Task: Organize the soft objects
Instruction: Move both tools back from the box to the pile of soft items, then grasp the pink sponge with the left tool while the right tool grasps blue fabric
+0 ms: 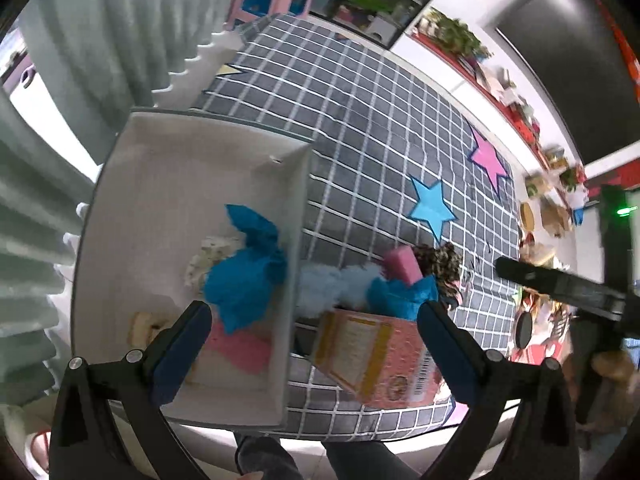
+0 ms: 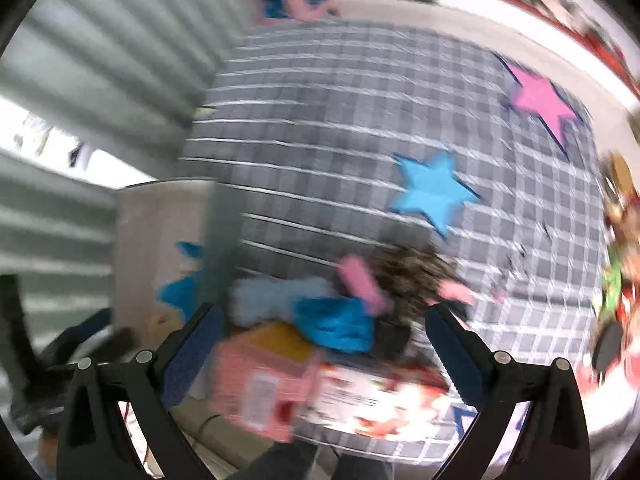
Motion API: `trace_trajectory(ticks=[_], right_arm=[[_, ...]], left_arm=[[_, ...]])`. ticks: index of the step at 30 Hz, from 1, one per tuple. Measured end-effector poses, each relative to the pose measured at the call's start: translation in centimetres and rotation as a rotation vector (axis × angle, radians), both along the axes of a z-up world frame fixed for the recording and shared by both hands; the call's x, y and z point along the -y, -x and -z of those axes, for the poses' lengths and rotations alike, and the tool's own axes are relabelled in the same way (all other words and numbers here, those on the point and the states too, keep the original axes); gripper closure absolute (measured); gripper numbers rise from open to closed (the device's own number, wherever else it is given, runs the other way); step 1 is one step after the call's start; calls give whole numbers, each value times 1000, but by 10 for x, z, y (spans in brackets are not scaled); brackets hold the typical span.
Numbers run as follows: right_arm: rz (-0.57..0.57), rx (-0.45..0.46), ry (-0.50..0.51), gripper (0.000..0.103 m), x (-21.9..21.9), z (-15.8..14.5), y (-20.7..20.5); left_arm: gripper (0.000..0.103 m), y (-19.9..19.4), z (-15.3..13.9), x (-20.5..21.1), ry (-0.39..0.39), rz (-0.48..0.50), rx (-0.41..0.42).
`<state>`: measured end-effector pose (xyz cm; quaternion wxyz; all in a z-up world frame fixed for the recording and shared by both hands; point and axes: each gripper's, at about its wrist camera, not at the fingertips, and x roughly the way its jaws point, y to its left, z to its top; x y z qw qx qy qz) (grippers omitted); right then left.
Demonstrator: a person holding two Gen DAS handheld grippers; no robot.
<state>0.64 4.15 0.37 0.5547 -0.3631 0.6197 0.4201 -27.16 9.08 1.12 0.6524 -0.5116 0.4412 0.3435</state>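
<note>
Left wrist view, near to far. The left gripper (image 1: 312,344) hangs with its jaws spread wide and nothing between them. Two blue padded fingers (image 1: 182,354) frame the scene. Under the left finger lies a white box (image 1: 168,160), open at the top, resting on a grey checked mat (image 1: 360,112). Inside the box, nearest, is one pink sponge (image 1: 240,350), with a pale object at its left too blurred to name. Beyond the sponge lies one blue cloth (image 1: 244,276), crumpled, and a cream speckled piece (image 1: 212,254) touches its far left side.

Just right of the box wall, on the mat, stands one pink carton (image 1: 376,356), lying flat between the two fingers. Beyond the carton sits a heap of soft things: one light-blue fluffy cloth (image 1: 332,286), a second blue cloth (image 1: 400,296), one pink block (image 1: 402,266) and one leopard-print cloth (image 1: 438,262), all touching. Farther off the mat bears two stars: one blue star (image 1: 432,206) and one pink star (image 1: 488,158).

Right wrist view, blurred. The right gripper (image 2: 322,346) is likewise spread and empty; the heap lies between and just beyond its fingertips.
</note>
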Motion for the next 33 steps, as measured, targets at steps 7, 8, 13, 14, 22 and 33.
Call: trace_trajectory(ticks=[7, 8, 13, 14, 22, 33], right_arm=[[23, -15, 107, 1, 25, 65, -15], [10, -17, 114, 1, 24, 75, -12], [-70, 36, 142, 1, 17, 115, 2], [-84, 39, 143, 1, 13, 125, 4], [-163, 224, 150, 1, 6, 154, -18], [169, 233, 91, 1, 64, 127, -162]], left_arm=[[0, -21, -1, 14, 18, 37, -47], [0, -22, -1, 16, 20, 39, -57], [0, -28, -2, 20, 34, 26, -95], [0, -30, -1, 20, 36, 25, -104], [0, -62, -3, 24, 40, 48, -137], [0, -140, -3, 23, 27, 138, -135]])
